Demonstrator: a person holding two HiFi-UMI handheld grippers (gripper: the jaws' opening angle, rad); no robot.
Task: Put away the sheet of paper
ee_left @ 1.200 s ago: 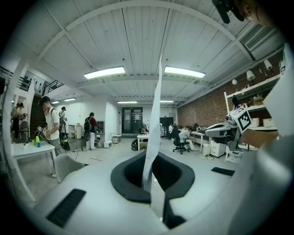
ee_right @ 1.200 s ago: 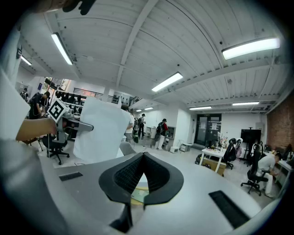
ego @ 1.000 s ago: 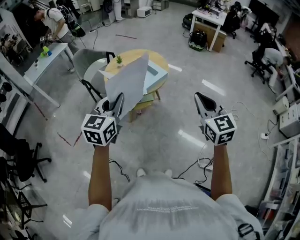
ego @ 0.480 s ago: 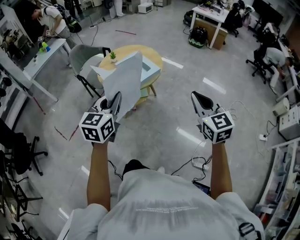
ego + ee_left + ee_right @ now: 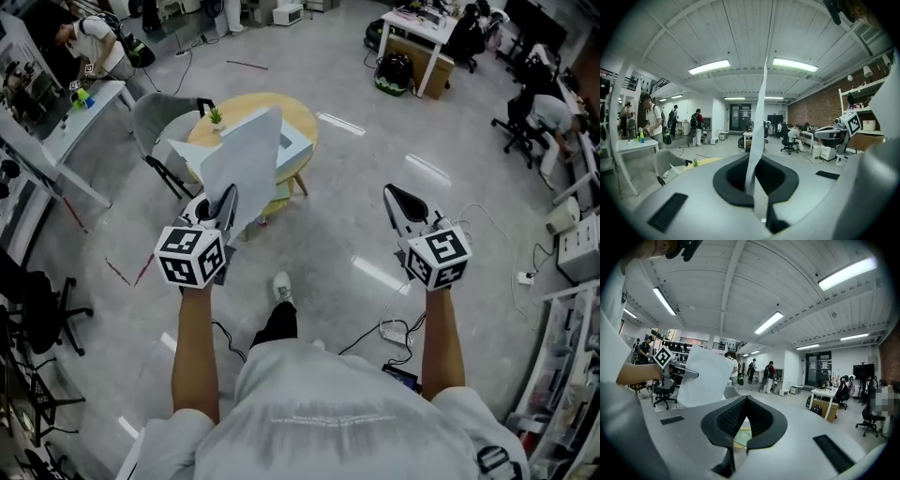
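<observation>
The left gripper is clenched on the lower edge of the sheet of paper. The white sheet stands up from between its fingers and leans forward past their tips, slightly curved. In the left gripper view the paper runs edge-on, rising straight out of the pinched pads. The right gripper has its fingers pressed together with nothing between them, held well apart to the right of the sheet. Ahead of the left fingertips and below them stands a round yellow table, partly hidden by the sheet, carrying a pale blue box and a small potted plant, with a grey chair at its left
</observation>
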